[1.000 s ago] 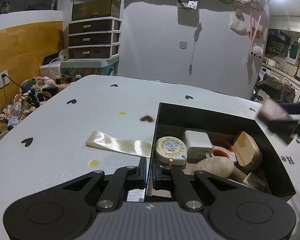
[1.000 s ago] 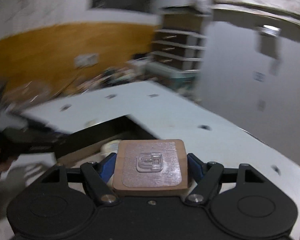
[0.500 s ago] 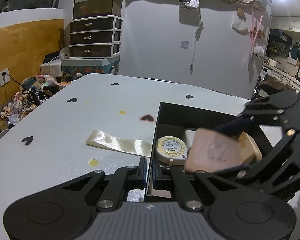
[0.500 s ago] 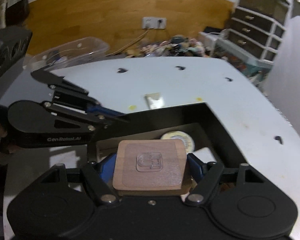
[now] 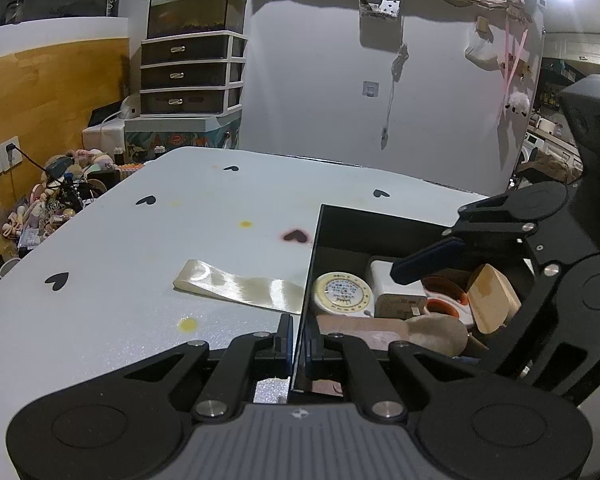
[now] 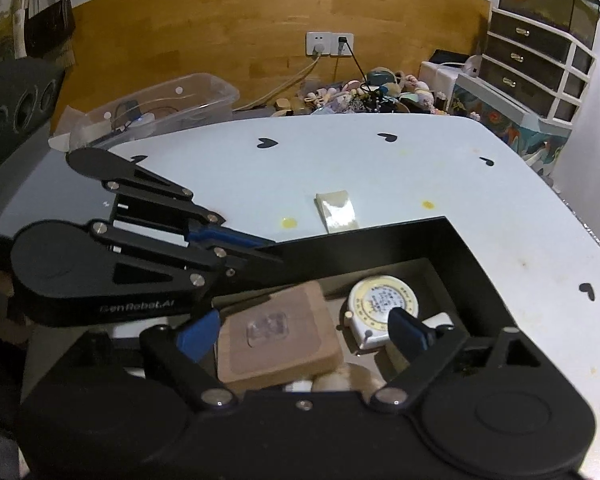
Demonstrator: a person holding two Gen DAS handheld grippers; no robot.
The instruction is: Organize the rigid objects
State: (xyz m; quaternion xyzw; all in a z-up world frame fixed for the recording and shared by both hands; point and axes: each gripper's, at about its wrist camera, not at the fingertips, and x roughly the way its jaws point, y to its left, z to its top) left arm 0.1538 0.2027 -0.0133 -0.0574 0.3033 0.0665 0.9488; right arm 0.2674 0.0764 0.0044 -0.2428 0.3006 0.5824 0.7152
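1. Currently, your right claw is spread wide, its blue-padded fingers apart and pinching nothing; it hangs over the black box.
2. Your left claw is pressed together on the thin black wall of the box, one finger outside it and one inside.
3. Note the wooden block: a flat square slab with rounded corners, a matte brown face and a small clear plastic hook stuck at its centre. It lies inside the box between the spread fingers, touching neither as far as the right wrist view shows.
4. Check the neighbours in the box. A round white tape measure with a yellow-ringed printed label lies just beside the block. Next to it sits a white rectangular charger, then an orange-and-white roll, a rounded light-wood piece tilted on edge, and a smooth beige oval piece.
5. Observe the bench: a white, lightly speckled surface printed with black hearts and marked with yellow spots. A glossy cream strip lies flat on it with one end against the outer wall of the box.
6. Beyond the bench stand a clear plastic bin and a stack of drawers.
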